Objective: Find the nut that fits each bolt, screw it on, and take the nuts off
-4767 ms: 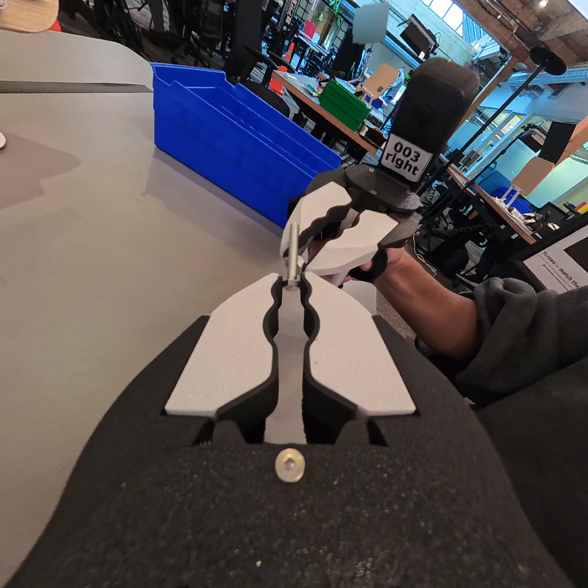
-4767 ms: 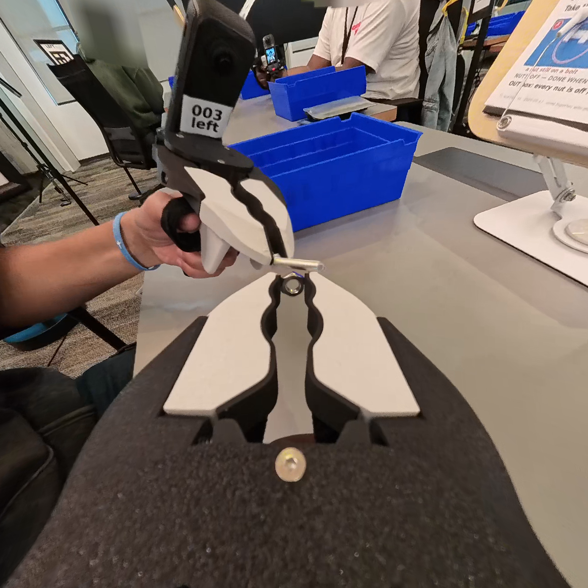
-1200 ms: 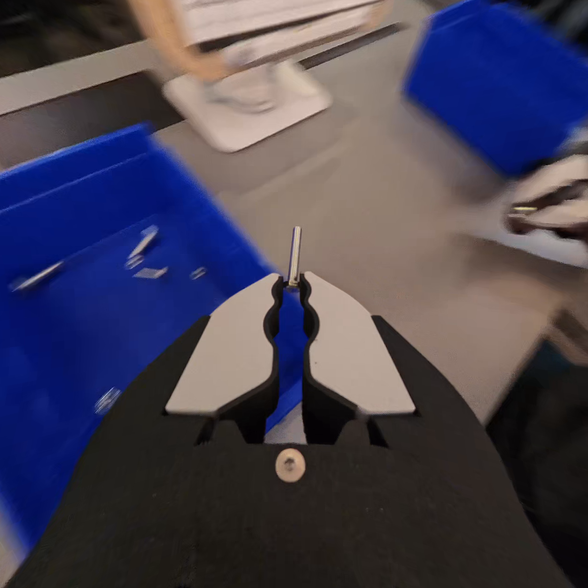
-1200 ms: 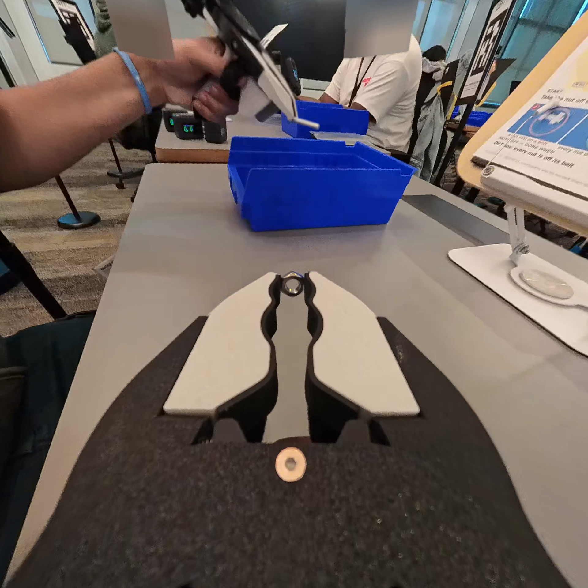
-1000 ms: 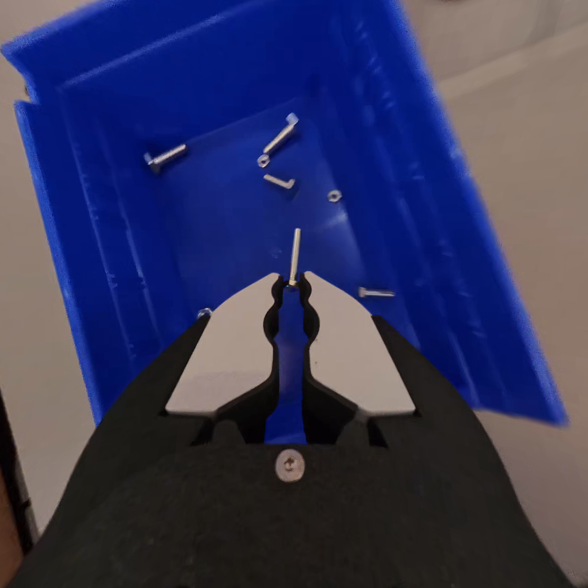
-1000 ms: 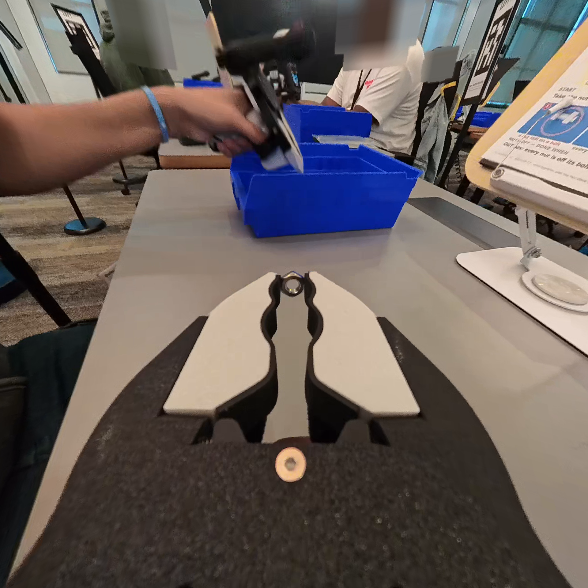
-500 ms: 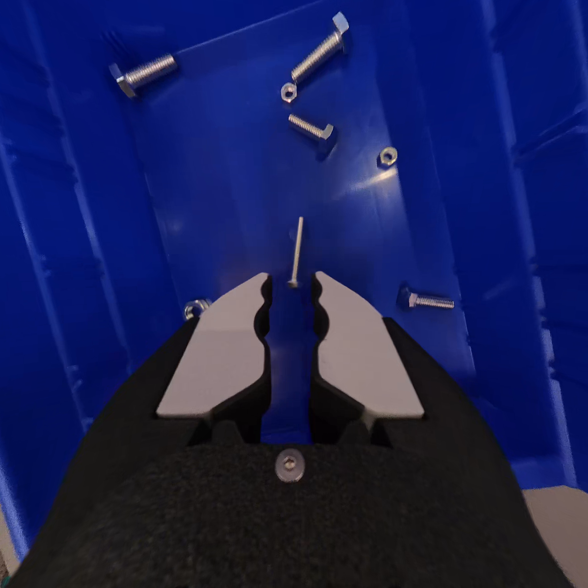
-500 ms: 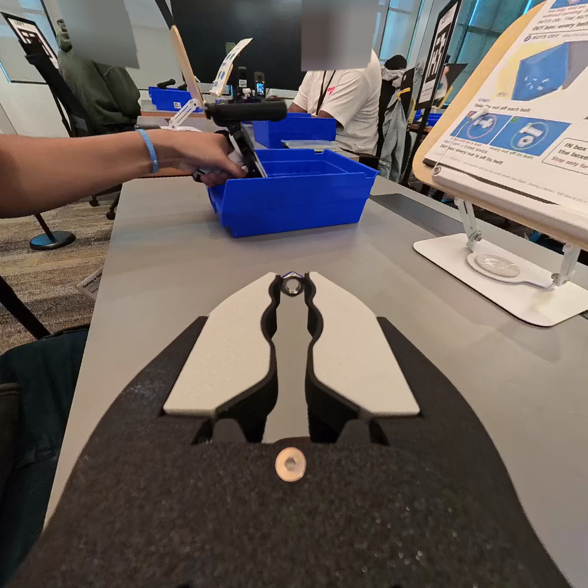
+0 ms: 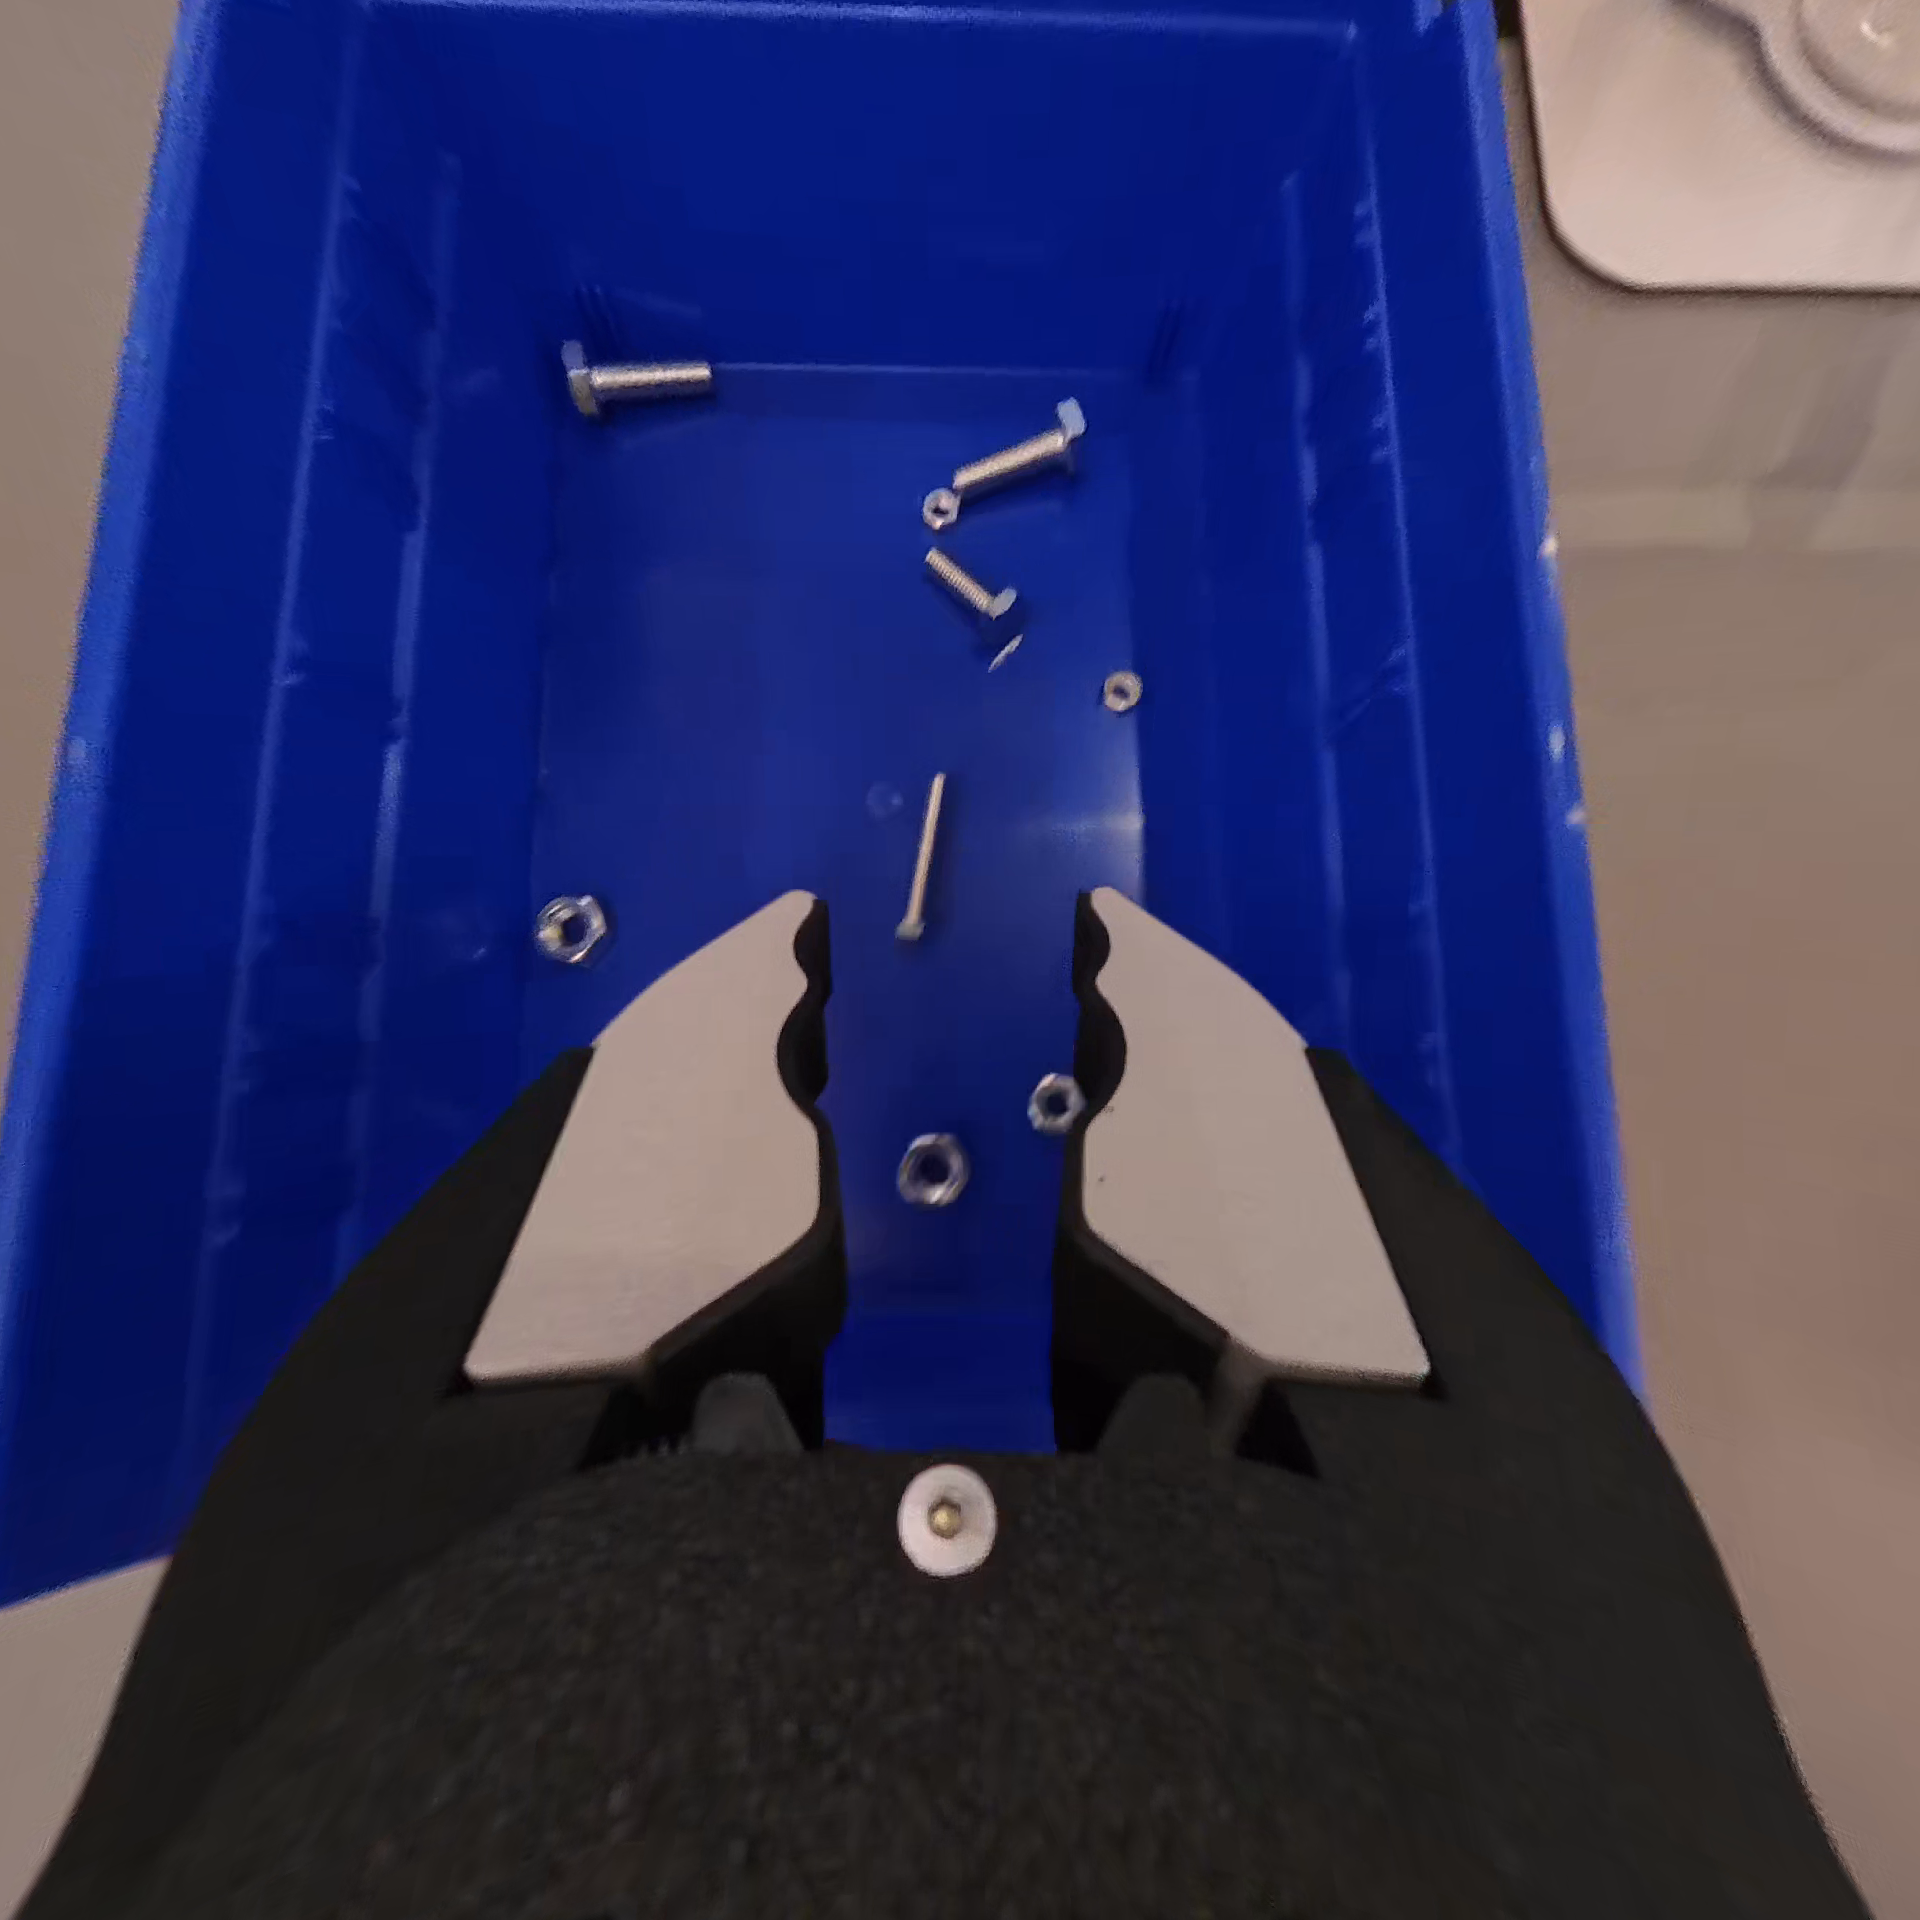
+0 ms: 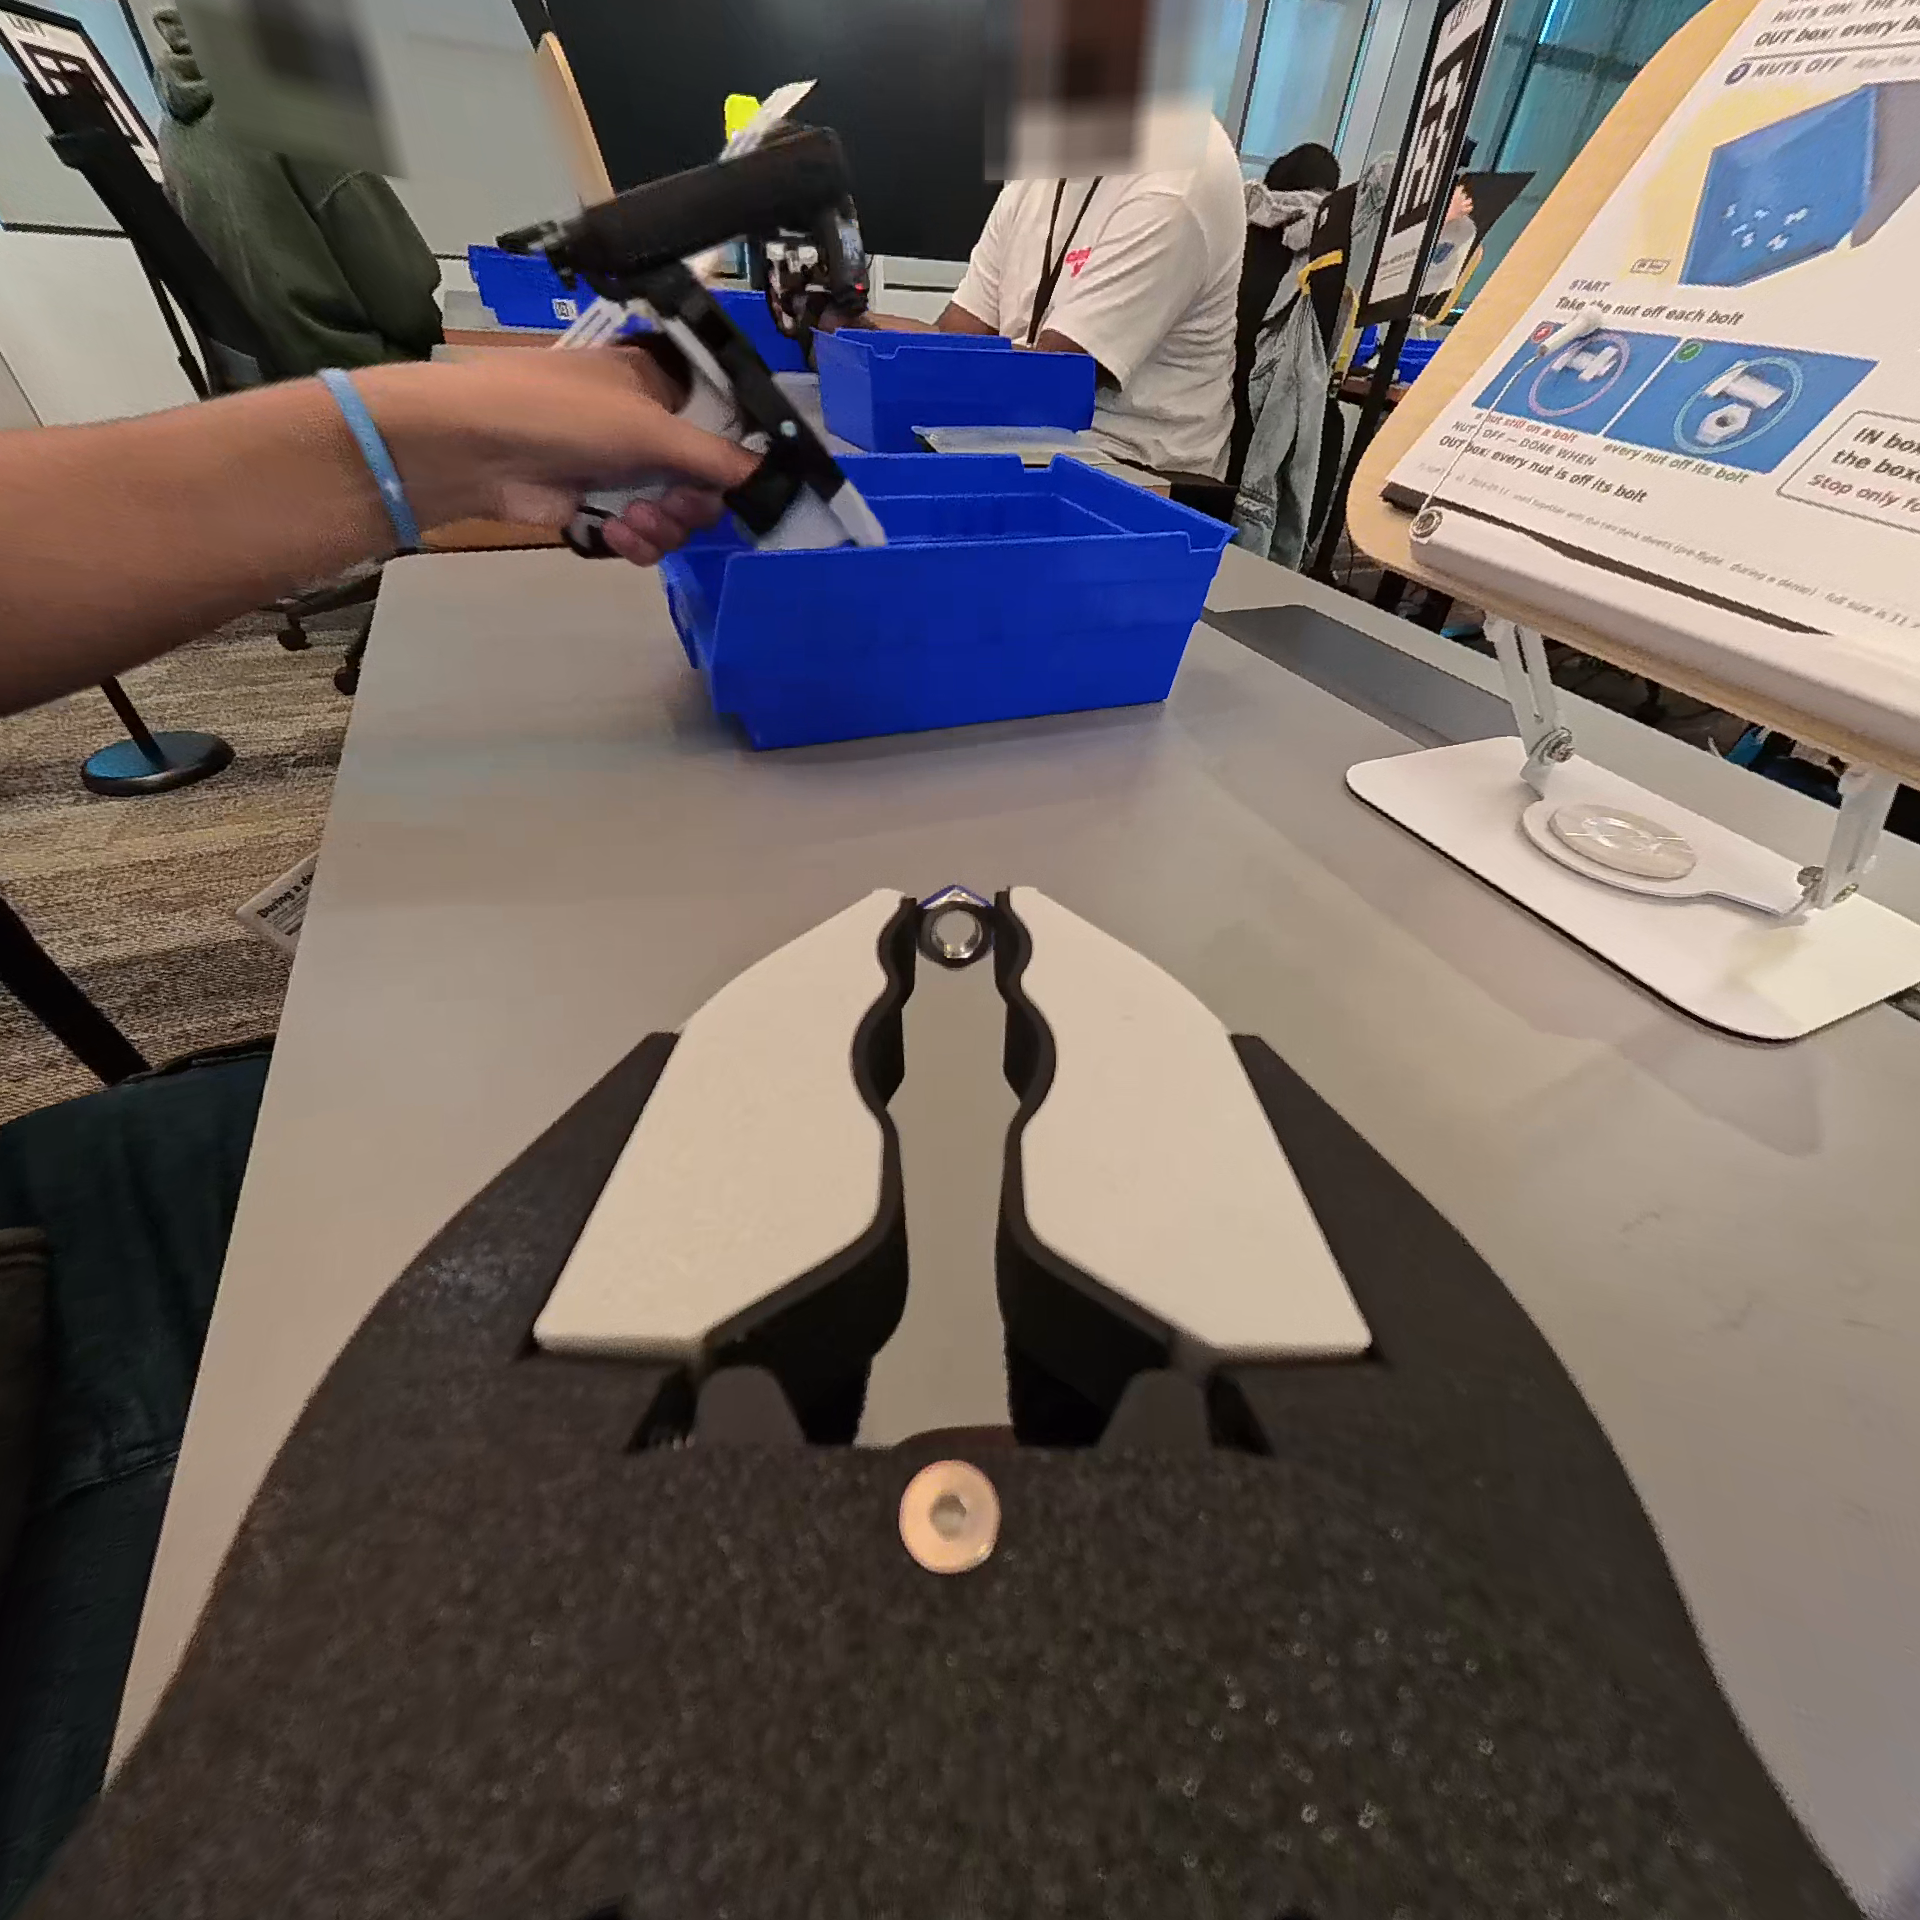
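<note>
Glossy blue plastic bin (image 9: 312,727); bright threaded metal bolts (image 9: 636,381) and nuts (image 9: 932,1171) on its floor. Matt, smooth grey tabletop (image 10: 623,831). Rough, grainy black gripper (image 10: 954,906) body, smooth pale fingers (image 10: 748,1143).

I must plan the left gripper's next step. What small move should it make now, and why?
Probably lift away from the blue bin. The left gripper is open and empty, the thin bolt lies loose on the bin floor, and the right gripper holds a nut.

grey table (image 10: 582,831) on patterned carpet (image 10: 135,883). white stand (image 10: 1621,914) carries a tilted instruction board (image 10: 1683,416). glazed windows (image 10: 1538,114) behind; round black post base (image 10: 156,761) at left.
</note>
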`<state>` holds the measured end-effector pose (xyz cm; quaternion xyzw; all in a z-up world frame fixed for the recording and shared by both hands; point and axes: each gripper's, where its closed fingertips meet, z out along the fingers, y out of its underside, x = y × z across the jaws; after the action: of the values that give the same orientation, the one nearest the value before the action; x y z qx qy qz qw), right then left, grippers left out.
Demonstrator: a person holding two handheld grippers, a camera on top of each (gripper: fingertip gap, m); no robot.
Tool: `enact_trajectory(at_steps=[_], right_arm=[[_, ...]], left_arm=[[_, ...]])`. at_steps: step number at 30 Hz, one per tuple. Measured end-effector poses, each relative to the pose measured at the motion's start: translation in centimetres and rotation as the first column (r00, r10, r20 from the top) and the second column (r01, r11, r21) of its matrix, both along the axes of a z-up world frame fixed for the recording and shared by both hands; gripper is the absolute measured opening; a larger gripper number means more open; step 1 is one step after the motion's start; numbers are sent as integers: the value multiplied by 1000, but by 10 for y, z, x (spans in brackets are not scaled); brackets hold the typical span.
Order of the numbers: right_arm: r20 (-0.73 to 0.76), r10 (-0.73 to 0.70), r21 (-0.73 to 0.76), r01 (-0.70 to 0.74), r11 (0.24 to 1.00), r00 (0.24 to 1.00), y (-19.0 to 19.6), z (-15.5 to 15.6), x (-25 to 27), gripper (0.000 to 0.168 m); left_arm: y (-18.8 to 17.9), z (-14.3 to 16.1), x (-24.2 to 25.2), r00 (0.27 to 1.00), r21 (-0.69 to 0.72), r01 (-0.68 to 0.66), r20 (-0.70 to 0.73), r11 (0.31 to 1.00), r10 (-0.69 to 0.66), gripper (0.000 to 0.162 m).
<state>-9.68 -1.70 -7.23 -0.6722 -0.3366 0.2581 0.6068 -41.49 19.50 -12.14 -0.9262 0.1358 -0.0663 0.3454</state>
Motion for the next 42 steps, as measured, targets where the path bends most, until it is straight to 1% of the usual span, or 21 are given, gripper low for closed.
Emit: enact_trajectory(at_steps=[3, 6, 10, 15, 18, 19, 20, 21, 23, 27, 30, 33, 35, 37, 39, 42], right_arm=[[9, -3, 3, 3, 1000, 1000, 0, 0, 0, 14], [17, -7, 6, 7, 1000, 1000, -1, 0, 1, 14], [16, -5, 7, 5, 1000, 1000, -1, 1, 1, 14], [21, 9, 3, -9, 1000, 1000, -2, -1, -3, 14], [28, 12, 2, -12, 1000, 1000, -3, -2, -4, 14], [30, 11, 2, -11, 1000, 999, -3, -2, -4, 14], [28, 12, 3, -12, 1000, 1000, -3, -2, -4, 14], [26, 12, 3, -13, 1000, 1000, -3, -1, -4, 14], [23, 15, 1, -15, 1000, 1000, -3, -1, -5, 14], [33, 14, 2, -14, 1000, 999, -3, -2, -5, 14], [27, 12, 2, -12, 1000, 1000, -3, -2, -3, 14], [20, 6, -3, -6, 1000, 1000, -2, -3, 0, 14], [19, 3, -6, -3, 1000, 1000, -1, -3, 2, 14], [20, -2, -3, 2, 1000, 1000, -1, -3, 4, 14], [19, -4, -4, 4, 1000, 1000, -1, -2, 5, 14], [19, -5, -8, 5, 1000, 1000, 0, -4, 6, 14]], left_arm=[[27, -6, 17, 998, -16, -63, 6, 998, 63, 47], [52, -24, 32, 995, -92, -99, -15, 991, 98, 47], [76, -35, 32, 986, -144, -154, -80, 978, 144, 42], [83, -54, 33, 985, -226, -167, -75, 960, 154, 40], [81, -65, 22, 983, -245, -175, -105, 953, 154, 39], [81, -67, 18, 982, -244, -177, -108, 953, 155, 37], [81, -65, 12, 980, -231, -185, -116, 955, 161, 31], [80, -64, 6, 978, -228, -189, -125, 955, 164, 31], [80, -62, -2, 982, -223, -173, -116, 959, 151, 32], [81, -48, -15, 993, -175, -83, -95, 981, 67, 33], [82, -39, -13, 995, -124, 23, -95, 992, -35, 33], [84, -42, -3, 974, -107, 144, -160, 984, -160, 33], [84, -51, 2, 955, -144, 196, -195, 970, -222, 33], [84, -58, 9, 952, -176, 214, -181, 961, -245, 33], [86, -61, 13, 960, -179, 205, -153, 962, -233, 32], [87, -67, 14, 966, -191, 187, -143, 964, -216, 24]])
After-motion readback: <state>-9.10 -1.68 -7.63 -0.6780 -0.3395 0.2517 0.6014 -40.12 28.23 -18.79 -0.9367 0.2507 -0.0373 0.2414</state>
